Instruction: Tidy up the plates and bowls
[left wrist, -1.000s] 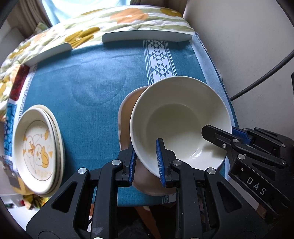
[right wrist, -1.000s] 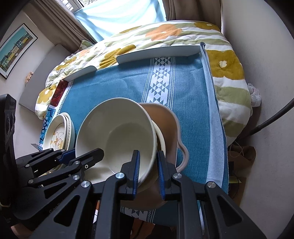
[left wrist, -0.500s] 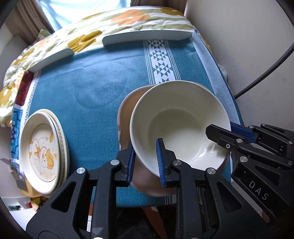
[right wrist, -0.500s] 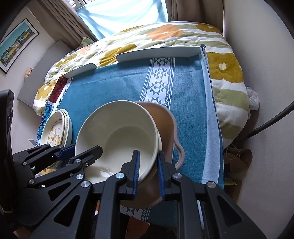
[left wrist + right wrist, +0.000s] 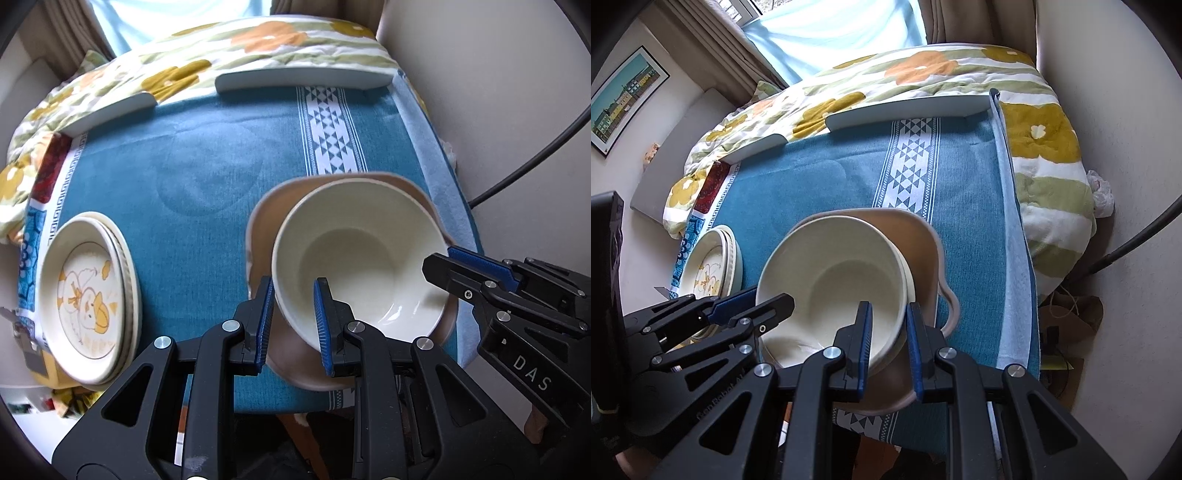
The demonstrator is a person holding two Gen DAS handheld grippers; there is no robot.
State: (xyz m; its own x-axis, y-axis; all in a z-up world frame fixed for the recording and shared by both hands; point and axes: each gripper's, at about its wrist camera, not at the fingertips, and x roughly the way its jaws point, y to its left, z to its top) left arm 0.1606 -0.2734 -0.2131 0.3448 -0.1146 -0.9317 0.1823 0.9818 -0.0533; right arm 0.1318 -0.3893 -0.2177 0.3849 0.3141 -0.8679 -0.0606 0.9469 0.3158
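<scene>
A woven teal cloth (image 5: 192, 192) with a white geometric band covers the surface, with a quilted floral bedspread (image 5: 923, 77) bunched beyond its far edge. Near the cloth's right front corner sits a matte tan bowl (image 5: 258, 236) with a wavy, lipped rim, and nested in it, tilted, is a glossy cream bowl (image 5: 354, 258), round and deep. At the left edge rests a stack of cream plates (image 5: 88, 302), the top one printed with a yellow duck. Compared with a second ago, the cream bowl lies deeper in the tan one and both views have pulled slightly back. The left hand-held gripper (image 5: 293, 314) reaches in from the front, its ribbed blue pads clamped across the cream bowl's near rim; the right hand-held gripper (image 5: 888, 339), angled in from the right, pinches the opposite rim the same way.
</scene>
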